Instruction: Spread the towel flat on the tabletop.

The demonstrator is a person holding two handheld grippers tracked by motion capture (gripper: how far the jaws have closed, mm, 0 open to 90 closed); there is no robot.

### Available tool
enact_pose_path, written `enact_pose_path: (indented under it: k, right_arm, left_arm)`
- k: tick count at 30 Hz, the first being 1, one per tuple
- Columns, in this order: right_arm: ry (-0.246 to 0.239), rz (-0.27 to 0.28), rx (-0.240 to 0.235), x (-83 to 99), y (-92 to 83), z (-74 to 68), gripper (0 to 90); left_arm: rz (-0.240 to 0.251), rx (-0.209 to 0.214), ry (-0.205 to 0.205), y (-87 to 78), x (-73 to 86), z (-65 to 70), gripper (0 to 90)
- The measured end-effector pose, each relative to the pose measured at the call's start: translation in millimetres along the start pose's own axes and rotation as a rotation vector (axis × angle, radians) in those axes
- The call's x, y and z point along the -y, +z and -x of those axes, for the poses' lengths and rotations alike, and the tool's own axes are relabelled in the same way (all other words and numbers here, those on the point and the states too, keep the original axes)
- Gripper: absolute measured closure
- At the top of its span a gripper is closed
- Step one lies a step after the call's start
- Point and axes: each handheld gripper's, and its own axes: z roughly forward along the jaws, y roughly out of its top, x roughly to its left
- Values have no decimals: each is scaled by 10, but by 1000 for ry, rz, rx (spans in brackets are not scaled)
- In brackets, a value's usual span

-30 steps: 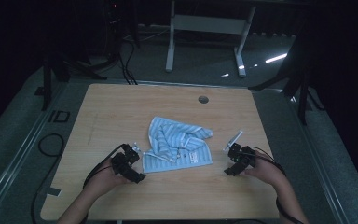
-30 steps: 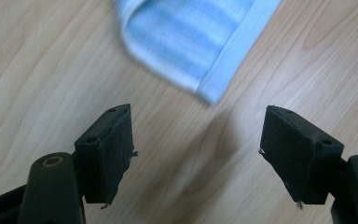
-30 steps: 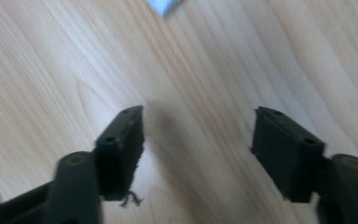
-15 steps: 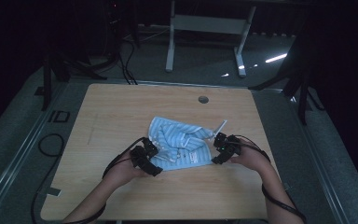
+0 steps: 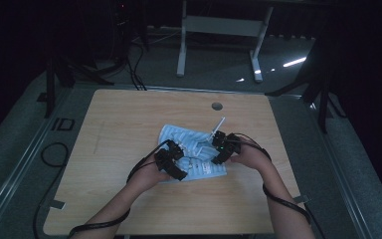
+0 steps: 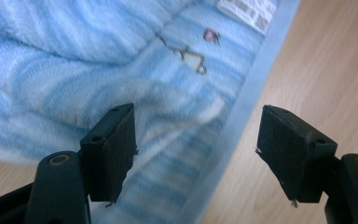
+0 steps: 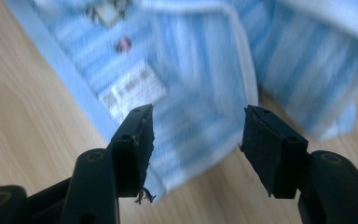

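Blue striped towel [image 5: 191,149], table centre: soft, light, limp; best pinched at hemmed edge, 6 o'clock. Left gripper [image 6: 196,154] and right gripper [image 7: 196,149] are spread, nothing grasped.

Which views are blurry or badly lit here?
High view: dim overall, surroundings near black, a bright glare streak on the floor beyond the table. Left gripper view: well lit, towel soft, its label smeared, jaws sharp. Right gripper view: well lit, towel heavily blurred, likely by motion, label unreadable, jaws crisp.
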Motion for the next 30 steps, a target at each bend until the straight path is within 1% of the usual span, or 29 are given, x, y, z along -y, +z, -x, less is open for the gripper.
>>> enact_pose_path:
  k: [3, 5, 8, 9, 10, 11, 13, 14, 16, 17, 18, 19, 21, 22, 24, 25, 26, 27, 28, 29, 30]
  right_arm:
    - [5, 2, 8, -80, 37, 29, 426]
    - [7, 4, 2, -126, 58, 42, 424]
    - [10, 17, -4, -171, 78, 54, 424]
    - [5, 25, -10, -192, 87, 59, 424]
    - [1, 43, -17, -238, 108, 55, 426]
    - [-7, 52, -15, -272, 117, 35, 426]
    - [-27, 63, -32, -330, 135, -11, 426]
    - [-41, 69, -37, -361, 148, -35, 426]
    - [-47, 67, -51, -418, 185, -67, 426]
    - [-52, 66, -52, -443, 207, -76, 426]
    - [-54, 62, -53, -462, 231, -83, 426]
    - [-55, 56, -52, -477, 258, -88, 426]
    - [-62, 40, -43, -495, 313, -100, 433]
    - [-66, 33, -41, -498, 338, -102, 452]
    - [-64, 30, -24, -501, 355, -105, 522]
    - [-45, 30, -22, -503, 352, -102, 574]
    - [-35, 30, -22, -504, 341, -87, 614]
    - [-31, 29, -26, -505, 330, -79, 673]
    - [-25, 28, -30, -504, 313, -77, 734]
    - [-27, 29, -36, -502, 298, -67, 775]
    - [-25, 27, -37, -500, 285, -67, 806]
  left_arm:
    - [-16, -21, -4, 58, -36, -17, 278]
    - [-19, -21, -15, 97, -55, -37, 278]
    - [-20, -28, -16, 145, -68, -47, 279]
    - [-24, -27, -19, 193, -75, -55, 279]
    - [-25, -38, -14, 218, -78, -52, 284]
    - [-26, -35, -13, 236, -78, -50, 301]
    - [-23, -46, -12, 264, -80, -43, 314]
    - [-19, -47, -19, 276, -81, -41, 336]
    - [-12, -55, -18, 290, -82, -46, 371]
    - [-8, -62, -20, 293, -79, -54, 404]
    - [-8, -59, -22, 296, -76, -65, 422]
    - [-3, -60, -25, 296, -72, -72, 431]
    - [1, -67, -25, 294, -63, -80, 485]
    - [4, -68, -23, 293, -60, -86, 512]
    - [17, -72, -34, 288, -52, -103, 602]
    - [22, -75, -39, 273, -48, -117, 656]
    - [27, -74, -41, 265, -45, -120, 701]
    - [33, -78, -39, 255, -45, -121, 743]
    - [39, -80, -43, 242, -45, -119, 773]
    - [40, -79, -42, 233, -46, -116, 795]
    - [40, -83, -32, 219, -49, -104, 808]
